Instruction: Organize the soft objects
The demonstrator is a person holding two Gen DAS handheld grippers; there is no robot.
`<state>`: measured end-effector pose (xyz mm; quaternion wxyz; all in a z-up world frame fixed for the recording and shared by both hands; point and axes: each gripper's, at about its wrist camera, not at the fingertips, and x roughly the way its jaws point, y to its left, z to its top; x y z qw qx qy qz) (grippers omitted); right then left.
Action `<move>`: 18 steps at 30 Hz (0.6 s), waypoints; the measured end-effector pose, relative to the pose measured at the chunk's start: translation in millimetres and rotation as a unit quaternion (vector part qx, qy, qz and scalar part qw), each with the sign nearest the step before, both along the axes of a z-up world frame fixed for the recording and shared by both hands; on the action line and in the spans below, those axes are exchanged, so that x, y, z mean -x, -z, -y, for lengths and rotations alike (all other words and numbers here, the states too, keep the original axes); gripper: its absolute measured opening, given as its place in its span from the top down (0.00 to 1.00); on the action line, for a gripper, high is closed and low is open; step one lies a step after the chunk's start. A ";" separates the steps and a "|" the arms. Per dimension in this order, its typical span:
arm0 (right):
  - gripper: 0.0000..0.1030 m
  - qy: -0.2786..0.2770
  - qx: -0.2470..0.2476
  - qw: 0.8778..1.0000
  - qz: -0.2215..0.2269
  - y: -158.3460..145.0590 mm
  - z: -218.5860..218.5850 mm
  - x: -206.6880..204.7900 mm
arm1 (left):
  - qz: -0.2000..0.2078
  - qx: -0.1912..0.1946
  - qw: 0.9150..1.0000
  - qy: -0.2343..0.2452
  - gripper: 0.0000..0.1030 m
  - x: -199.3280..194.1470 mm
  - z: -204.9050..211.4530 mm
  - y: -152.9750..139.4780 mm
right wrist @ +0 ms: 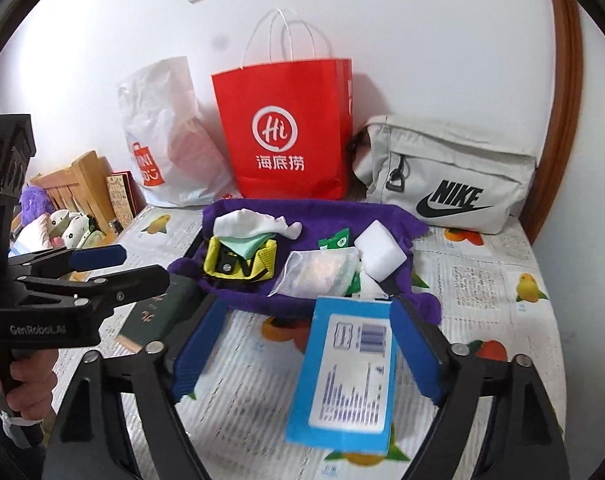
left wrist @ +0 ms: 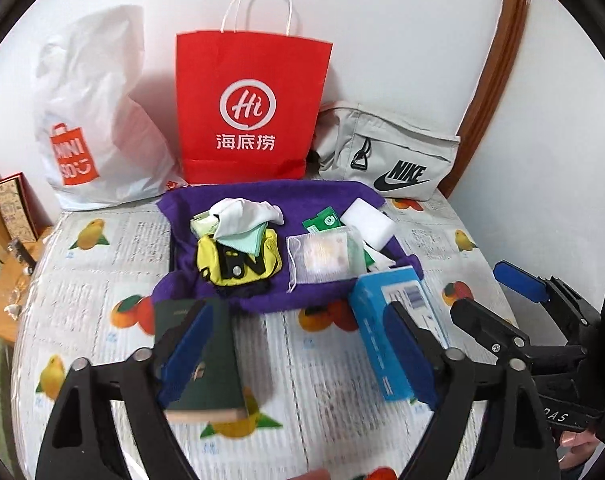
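- The left claw (left wrist: 298, 356) is spread wide open at the bottom of its own view, holding nothing; a dark green book (left wrist: 206, 364) lies on the table (left wrist: 102, 276) just beside its left finger, though whether they touch is hard to tell.
- The right claw (right wrist: 302, 344) is also open and grips nothing; a blue box (right wrist: 346, 372) lies flat on the table between its fingers, nearer the right one.
- At centre frame in both views sits a purple cloth tray (right wrist: 314, 212) holding the soft things: a white sock (right wrist: 254, 222) at its upper left, lying over a mint green cloth (right wrist: 242, 246), which rests on a yellow pouch (right wrist: 238, 264).
- To the right of the pouch lies a mesh bag (right wrist: 314, 270), with a green packet (right wrist: 334, 240) behind it and a white sponge block (right wrist: 380, 256) at the tray's right side.
- Along the wall at the top stand a white Miniso plastic bag (right wrist: 162, 136), a red paper bag (right wrist: 286, 128) and a grey Nike bag (right wrist: 450, 172), left to right.
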<state>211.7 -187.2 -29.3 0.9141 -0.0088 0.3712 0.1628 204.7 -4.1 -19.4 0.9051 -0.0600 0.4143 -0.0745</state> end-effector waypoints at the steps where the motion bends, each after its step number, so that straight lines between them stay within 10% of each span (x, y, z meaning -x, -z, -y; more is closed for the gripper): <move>1: 0.15 0.002 0.000 1.000 0.004 -4.1 -0.6 9.1 | 0.005 0.002 1.000 -0.002 0.10 9.4 -1.4 -3.9; 18: 0.04 0.049 0.007 0.998 0.034 -23.7 4.5 112.3 | 0.043 -0.018 0.998 -0.046 0.08 124.4 -10.0 -19.5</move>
